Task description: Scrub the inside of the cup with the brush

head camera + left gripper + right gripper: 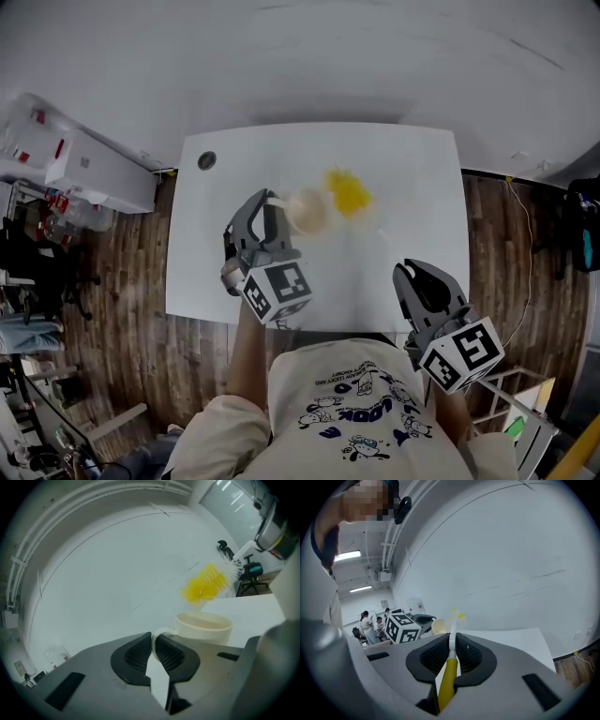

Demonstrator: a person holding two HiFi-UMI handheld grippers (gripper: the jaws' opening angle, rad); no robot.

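Note:
A cream cup (307,211) is at the middle of the white table (412,169). My left gripper (269,203) is shut on its handle, and in the left gripper view the handle (155,636) is pinched between the pads with the cup (204,626) just beyond. The brush's yellow bristle head (349,193) hovers right of the cup, outside it, and looks blurred past the rim (205,586). My right gripper (413,274) is shut on the brush's thin white shaft (452,644), with the yellow grip (447,682) trailing behind the jaws.
A dark round hole (206,160) marks the table's far left corner. White boxes (94,164) and clutter sit on the wooden floor to the left. Several people (370,623) stand far off in the right gripper view. A chair (253,569) stands beyond the table.

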